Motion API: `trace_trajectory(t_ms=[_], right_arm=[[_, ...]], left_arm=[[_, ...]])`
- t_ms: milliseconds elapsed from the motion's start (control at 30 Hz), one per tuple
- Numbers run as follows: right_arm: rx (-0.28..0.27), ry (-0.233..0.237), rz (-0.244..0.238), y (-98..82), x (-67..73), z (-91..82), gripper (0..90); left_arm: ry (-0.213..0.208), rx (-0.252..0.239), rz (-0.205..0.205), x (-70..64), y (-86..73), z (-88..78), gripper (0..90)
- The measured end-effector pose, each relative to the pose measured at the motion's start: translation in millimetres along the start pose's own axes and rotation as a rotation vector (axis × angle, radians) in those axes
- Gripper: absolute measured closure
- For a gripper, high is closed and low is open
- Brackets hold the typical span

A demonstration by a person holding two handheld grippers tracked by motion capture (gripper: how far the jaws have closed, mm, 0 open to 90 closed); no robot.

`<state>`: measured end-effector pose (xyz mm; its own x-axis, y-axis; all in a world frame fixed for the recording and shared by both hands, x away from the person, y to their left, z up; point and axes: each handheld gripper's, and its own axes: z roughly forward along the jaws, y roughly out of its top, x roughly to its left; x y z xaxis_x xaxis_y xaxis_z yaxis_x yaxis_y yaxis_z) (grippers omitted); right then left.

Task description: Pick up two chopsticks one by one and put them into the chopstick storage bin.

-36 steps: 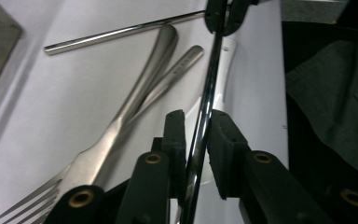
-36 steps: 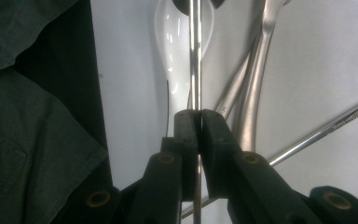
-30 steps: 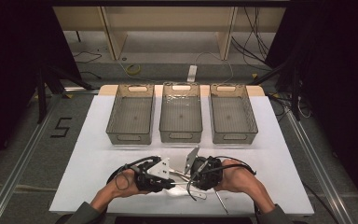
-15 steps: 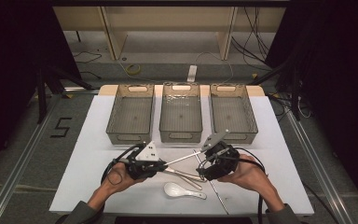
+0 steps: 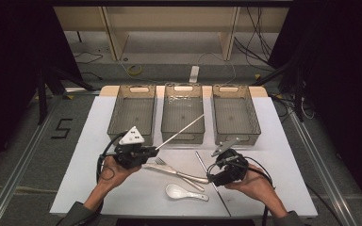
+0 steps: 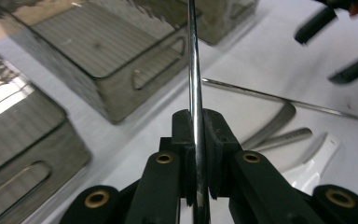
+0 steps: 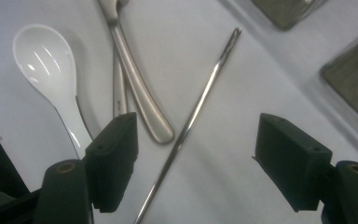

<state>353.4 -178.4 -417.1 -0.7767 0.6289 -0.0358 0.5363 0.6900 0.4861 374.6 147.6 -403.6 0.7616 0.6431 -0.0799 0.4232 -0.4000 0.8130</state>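
My left gripper (image 5: pixel 152 151) is shut on one end of a thin metal chopstick (image 5: pixel 181 130), which slants up over the front wall of the middle bin (image 5: pixel 191 137). The left gripper view has the chopstick (image 6: pixel 193 70) clamped between the shut pads of that gripper (image 6: pixel 198 140). My right gripper (image 5: pixel 215 175) hovers open over a second metal chopstick (image 5: pixel 201 162) lying on the white table. Its jaws have just been opening. In the right gripper view the lying chopstick (image 7: pixel 205 98) runs below the gap of this gripper (image 7: pixel 196 158), untouched.
A white ceramic spoon (image 5: pixel 184 192) (image 7: pixel 44 56), a fork (image 5: pixel 162 163) and another steel utensil (image 5: pixel 191 177) (image 7: pixel 135 88) lie between the hands. A left bin (image 5: pixel 122 134) and a right bin (image 5: pixel 238 88) flank the middle one along the back.
The hands have drawn apart from the table's centre. The left one lifted the chopstick toward the bins. The right one moved right and opened its jaws.
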Motion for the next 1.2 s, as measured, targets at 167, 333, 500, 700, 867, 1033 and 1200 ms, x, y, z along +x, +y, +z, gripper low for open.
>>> trace_trajectory(t_ms=[167,333,500,700,867,1033,1200], right_arm=[[0.048,-0.001,0.022,-11.2,0.9,7.1,30.1],[0.082,-0.008,0.051,-17.2,-0.6,10.3,29.1],[0.077,-0.012,0.066,-22.9,0.8,13.1,26.9],[0.073,-0.001,0.073,-26.0,3.7,14.6,25.0],[0.074,0.002,0.064,-27.2,4.6,15.0,24.9],[0.083,0.003,0.064,-27.9,5.0,15.9,25.1],[0.083,0.003,0.064,-27.8,5.0,16.1,25.2]], left_arm=[[0.065,-0.025,-0.045,16.8,4.1,-7.3,83.3],[0.132,-0.051,-0.101,38.7,8.7,-14.5,83.3],[0.189,-0.069,-0.142,56.8,10.5,-19.5,83.2],[0.241,-0.067,-0.208,79.8,9.9,-18.2,83.2],[0.275,-0.059,-0.251,97.1,10.4,-15.0,83.3],[0.313,-0.033,-0.254,106.7,11.2,-9.2,83.3],[0.333,-0.024,-0.282,118.2,6.9,-3.3,83.2]])
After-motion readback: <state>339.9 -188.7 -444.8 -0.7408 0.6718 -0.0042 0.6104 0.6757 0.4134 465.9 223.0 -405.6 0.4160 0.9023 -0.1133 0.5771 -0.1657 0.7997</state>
